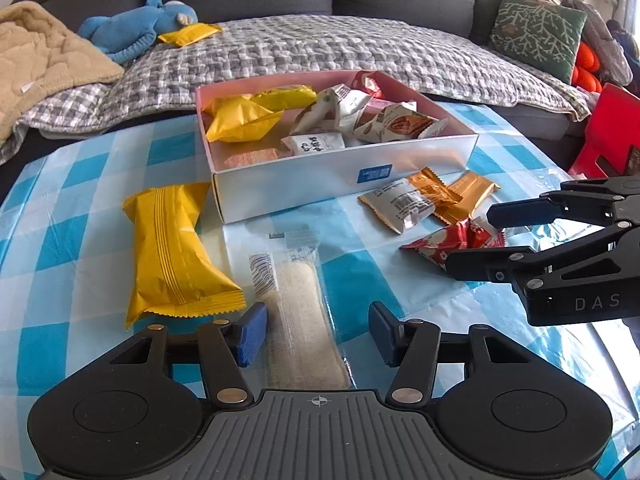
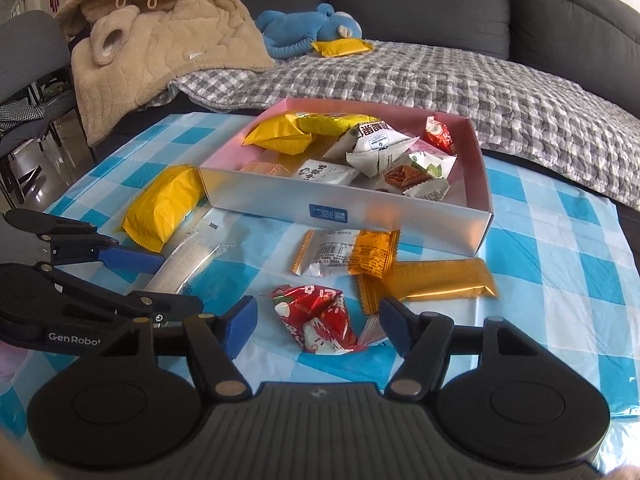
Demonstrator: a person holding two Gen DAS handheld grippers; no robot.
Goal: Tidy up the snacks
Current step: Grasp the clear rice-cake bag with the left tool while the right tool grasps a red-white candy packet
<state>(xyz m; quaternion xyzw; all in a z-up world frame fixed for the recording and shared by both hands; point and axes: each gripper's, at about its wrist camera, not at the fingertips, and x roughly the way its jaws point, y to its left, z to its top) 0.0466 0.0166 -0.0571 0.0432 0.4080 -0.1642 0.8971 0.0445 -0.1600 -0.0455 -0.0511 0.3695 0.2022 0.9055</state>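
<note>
A white box (image 1: 320, 180) with a pink inside holds several snack packets; it also shows in the right wrist view (image 2: 280, 204). My left gripper (image 1: 318, 334) is open, its jaws on either side of a clear-wrapped pale bar (image 1: 300, 328) lying on the table. My right gripper (image 2: 316, 326) is open around a red packet (image 2: 320, 318), seen also in the left wrist view (image 1: 448, 242). A long yellow packet (image 1: 172, 256) lies left of the bar. A white-and-orange packet (image 2: 336, 256) and an orange bar (image 2: 440, 282) lie in front of the box.
The table has a blue and white checked cloth (image 1: 72, 240). Behind it stands a sofa with a grey checked blanket (image 1: 320, 52), a blue plush toy (image 1: 136, 28), a yellow packet (image 1: 188, 34), a beige robe (image 2: 160, 36) and a green cushion (image 1: 536, 32).
</note>
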